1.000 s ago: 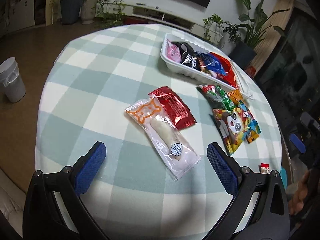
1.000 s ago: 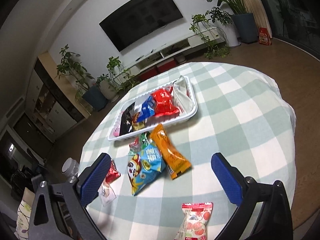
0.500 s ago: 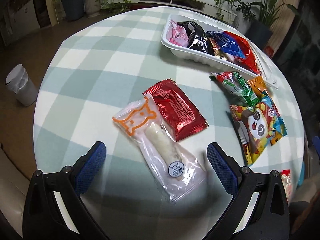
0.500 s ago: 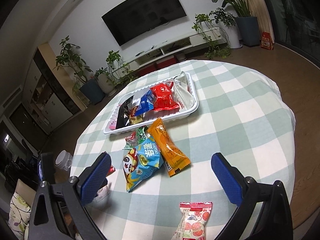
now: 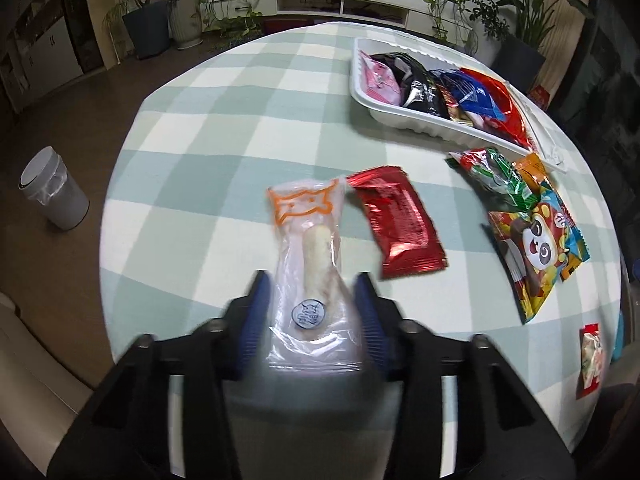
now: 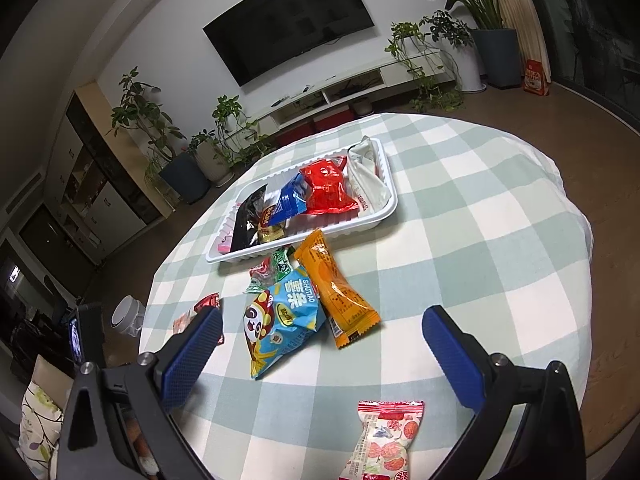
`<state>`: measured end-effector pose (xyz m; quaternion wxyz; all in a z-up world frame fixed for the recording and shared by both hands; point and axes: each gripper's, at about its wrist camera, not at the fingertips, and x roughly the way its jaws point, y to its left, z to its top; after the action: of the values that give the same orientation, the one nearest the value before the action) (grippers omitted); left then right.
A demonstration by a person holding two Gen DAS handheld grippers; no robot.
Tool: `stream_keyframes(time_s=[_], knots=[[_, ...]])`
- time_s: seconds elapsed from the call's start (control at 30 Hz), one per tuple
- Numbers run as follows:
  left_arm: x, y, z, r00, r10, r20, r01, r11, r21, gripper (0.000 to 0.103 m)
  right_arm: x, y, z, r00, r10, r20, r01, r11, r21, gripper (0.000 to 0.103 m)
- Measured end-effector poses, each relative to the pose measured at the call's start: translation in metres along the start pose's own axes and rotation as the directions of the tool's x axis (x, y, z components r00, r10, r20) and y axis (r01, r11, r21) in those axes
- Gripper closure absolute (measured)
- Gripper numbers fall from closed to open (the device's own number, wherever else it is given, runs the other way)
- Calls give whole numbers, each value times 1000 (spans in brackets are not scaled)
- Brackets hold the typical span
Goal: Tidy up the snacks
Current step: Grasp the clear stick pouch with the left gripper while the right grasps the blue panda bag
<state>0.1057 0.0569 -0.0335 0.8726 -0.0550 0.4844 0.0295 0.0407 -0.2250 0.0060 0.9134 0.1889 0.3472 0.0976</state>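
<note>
I have the left gripper [image 5: 312,308] closed on the near end of the clear packet [image 5: 308,256] — both blue pads press its sides, and the white stick inside runs straight out ahead of the fingers. The frame is blurred around the jaws, so I cannot tell whether the packet is off the cloth or only pinched where it lies. Its orange-printed far end points toward the red packet [image 5: 396,224], which lies just beside it on the checked table [image 5: 224,128].

Further right, the panda bag [image 5: 536,248] overlaps a green packet [image 5: 492,172] and an orange packet [image 6: 336,292] near the tray [image 5: 404,118]. The tray sits at the far right of the table and already holds several snacks: pink, black, blue, red.

The right gripper [image 6: 320,344] hangs wide open, holding nothing, above the near table edge, with the panda bag ahead between its fingers and a small red-and-white packet [image 6: 384,436] just below.

Step in hand, as I judge it: pick of the clear packet, with transfer to the tray to follow. Next move calls for a lift clear of the red packet, then a carry forward and right — the film is slippery and limp, so I would keep the grip firm and lower it into a free stretch of tray before releasing. Five loose snacks would remain.
</note>
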Motion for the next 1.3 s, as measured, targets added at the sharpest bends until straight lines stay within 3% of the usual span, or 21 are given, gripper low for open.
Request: stream_keyframes(time_s=[0.1, 0.23, 0.37, 0.53, 0.77, 0.9, 0.97, 1.3], knots=[[0, 5, 3, 999, -25, -21, 25, 1000, 14, 67, 0, 1, 0, 1000, -7, -2, 7, 1000, -6, 0], [7, -3, 13, 997, 28, -66, -23, 997, 74, 62, 2, 2, 0, 1000, -12, -8, 12, 1000, -17, 0], [8, -4, 13, 999, 28, -44, -23, 995, 97, 63, 2, 5, -2, 999, -34, -4, 34, 998, -50, 1], [4, -1, 9, 999, -31, -34, 34, 994, 104, 74, 8, 10, -4, 999, -45, -23, 43, 995, -86, 4], [-3, 2, 0, 990, -139, -26, 140, 987, 74, 74, 21, 36, -15, 997, -2, -73, -13, 979, -204, 8], [-4, -3, -2, 985, -168, -31, 170, 981, 90, 76, 36, 38, -17, 978, 107, -177, -129, 985, -115, 14], [-5, -5, -3, 983, -180, -32, 182, 979, 95, 76, 46, 37, -17, 966, 135, -221, -150, 987, -51, 15], [-5, -5, -4, 977, -209, -40, 212, 973, 95, 76, 89, 33, -20, 947, 105, -305, -68, 989, 129, 19]])
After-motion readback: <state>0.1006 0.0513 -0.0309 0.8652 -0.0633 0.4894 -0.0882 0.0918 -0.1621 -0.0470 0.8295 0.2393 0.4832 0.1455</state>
